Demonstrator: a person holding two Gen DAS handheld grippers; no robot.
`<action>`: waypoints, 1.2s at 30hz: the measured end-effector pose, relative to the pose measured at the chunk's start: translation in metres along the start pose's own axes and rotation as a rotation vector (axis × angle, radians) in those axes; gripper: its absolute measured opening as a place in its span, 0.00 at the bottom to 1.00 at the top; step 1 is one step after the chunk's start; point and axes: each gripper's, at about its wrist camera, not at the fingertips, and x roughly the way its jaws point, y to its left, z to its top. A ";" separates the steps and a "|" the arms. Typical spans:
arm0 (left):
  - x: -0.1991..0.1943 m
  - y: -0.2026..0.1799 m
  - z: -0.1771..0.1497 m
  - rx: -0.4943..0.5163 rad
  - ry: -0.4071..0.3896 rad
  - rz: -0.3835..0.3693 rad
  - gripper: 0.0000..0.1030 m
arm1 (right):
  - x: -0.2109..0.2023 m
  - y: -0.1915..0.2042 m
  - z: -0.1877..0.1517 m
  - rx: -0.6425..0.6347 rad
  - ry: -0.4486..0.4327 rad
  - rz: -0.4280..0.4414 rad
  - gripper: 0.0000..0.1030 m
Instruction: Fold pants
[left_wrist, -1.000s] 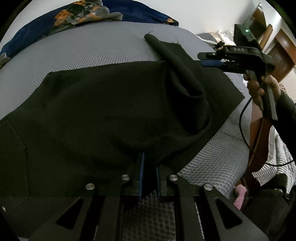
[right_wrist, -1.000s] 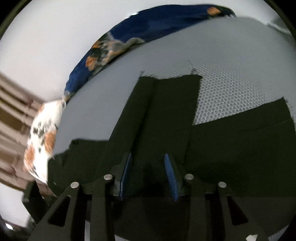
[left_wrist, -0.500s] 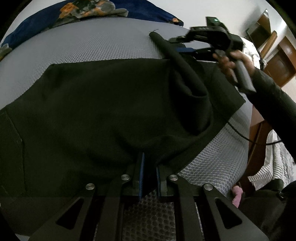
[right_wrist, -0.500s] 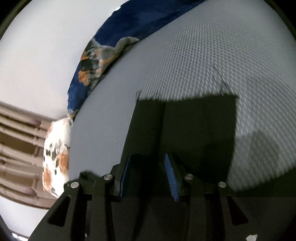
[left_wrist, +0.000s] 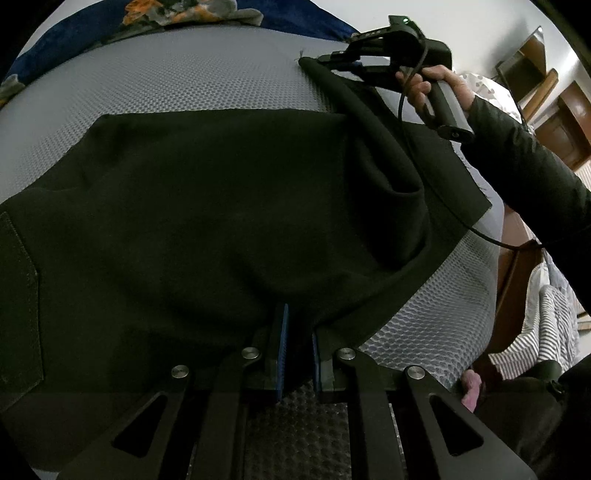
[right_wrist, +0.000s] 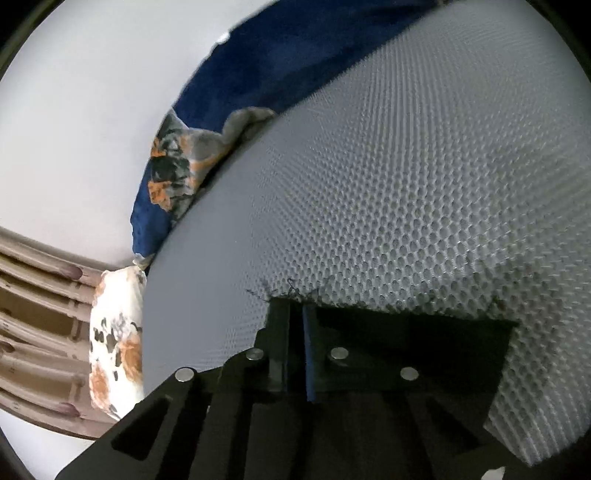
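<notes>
black pants (left_wrist: 207, 206) spread flat across the grey mesh bed (left_wrist: 192, 81), one leg folded over toward the right side. left tongs (left_wrist: 297, 354) clamped tight on the near edge of the pants, blue pads pinching the cloth. right tongs (right_wrist: 295, 354) pressed together on the far hem corner of the leg, loose threads just beyond the tips; in the left view, held by a hand (left_wrist: 432, 86) in a dark sleeve (left_wrist: 524, 173), cable (left_wrist: 443, 199) trailing over the cloth. blue flowered blanket (right_wrist: 221, 125) bunched along the far edge of the bed.
</notes>
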 end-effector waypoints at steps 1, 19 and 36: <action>0.000 0.000 0.000 0.002 -0.001 0.001 0.11 | -0.008 0.004 -0.001 -0.012 -0.019 -0.013 0.05; 0.004 -0.018 -0.001 0.073 -0.021 0.033 0.11 | -0.250 -0.096 -0.148 0.168 -0.326 -0.394 0.01; 0.013 -0.039 0.000 0.213 -0.003 0.130 0.15 | -0.238 -0.134 -0.203 0.252 -0.311 -0.533 0.01</action>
